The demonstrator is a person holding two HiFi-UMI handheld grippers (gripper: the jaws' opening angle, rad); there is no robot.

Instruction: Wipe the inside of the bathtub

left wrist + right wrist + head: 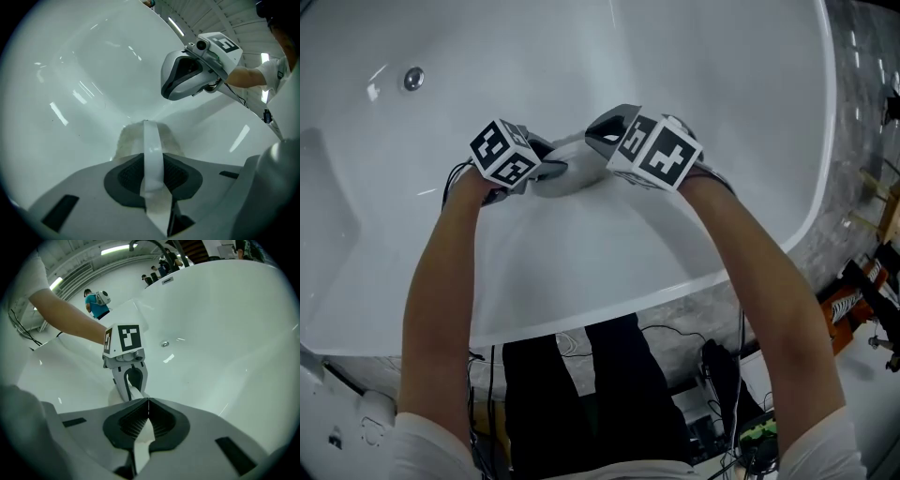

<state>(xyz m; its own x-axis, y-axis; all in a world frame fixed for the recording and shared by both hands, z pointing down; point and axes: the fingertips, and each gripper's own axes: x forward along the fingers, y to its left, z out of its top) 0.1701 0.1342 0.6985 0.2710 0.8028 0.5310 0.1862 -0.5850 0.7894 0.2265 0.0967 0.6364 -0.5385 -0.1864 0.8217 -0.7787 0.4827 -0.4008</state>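
Bathtub (741, 84): white and glossy, filled most of the head view; the person leaned over its near rim.
Arms (441, 309): both bare forearms reached down into the tub, close together.
Right gripper (147, 420): jaws pressed together on a fold of white cloth, nothing else between them; marker cube faced up in the head view.
Left gripper (151, 164): jaws closed tight on a strip of the same cloth, just beside the right gripper.
Cloth (567, 173): white, bunched between the two grippers, lying against the tub's sloping inner wall.
Metal fitting (413, 78): small, round, on the inner wall, well apart from the cloth.
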